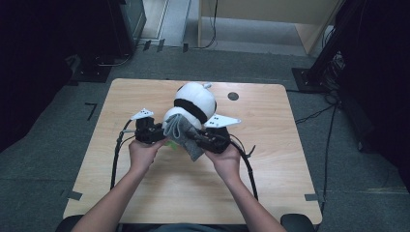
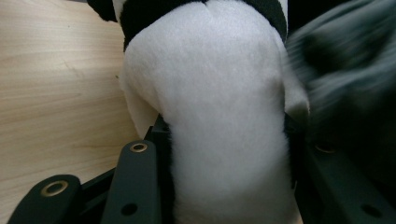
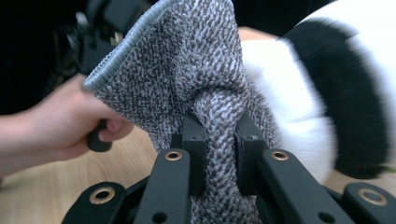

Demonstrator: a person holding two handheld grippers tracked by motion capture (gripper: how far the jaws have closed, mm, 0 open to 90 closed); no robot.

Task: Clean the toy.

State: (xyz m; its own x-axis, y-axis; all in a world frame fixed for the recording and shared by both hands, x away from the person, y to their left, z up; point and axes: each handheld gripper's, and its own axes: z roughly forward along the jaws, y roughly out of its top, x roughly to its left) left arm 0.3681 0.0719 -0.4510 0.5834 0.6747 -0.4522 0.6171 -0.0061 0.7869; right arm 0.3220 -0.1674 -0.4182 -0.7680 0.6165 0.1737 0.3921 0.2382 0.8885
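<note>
A black-and-white plush panda (image 1: pixel 195 102) lies in the middle of the wooden table (image 1: pixel 145 188). My left gripper (image 1: pixel 157 133) is shut on the panda's white plush (image 2: pixel 224 140), which bulges up between its jaws. My right gripper (image 1: pixel 193 137) is shut on a grey knitted cloth (image 1: pixel 183 134), pinched between its pads (image 3: pixel 198 140). The cloth (image 3: pixel 187 70) fans out above the jaws and rests against the panda (image 3: pixel 317 93). The other hand (image 3: pixel 56 121) shows behind the cloth.
A small dark round hole (image 1: pixel 233 95) sits in the tabletop at the far right of the panda. Cables (image 1: pixel 115 159) trail from both grippers toward the table's near edge. Dark stands and furniture (image 1: pixel 333 43) border the carpeted floor beyond the table.
</note>
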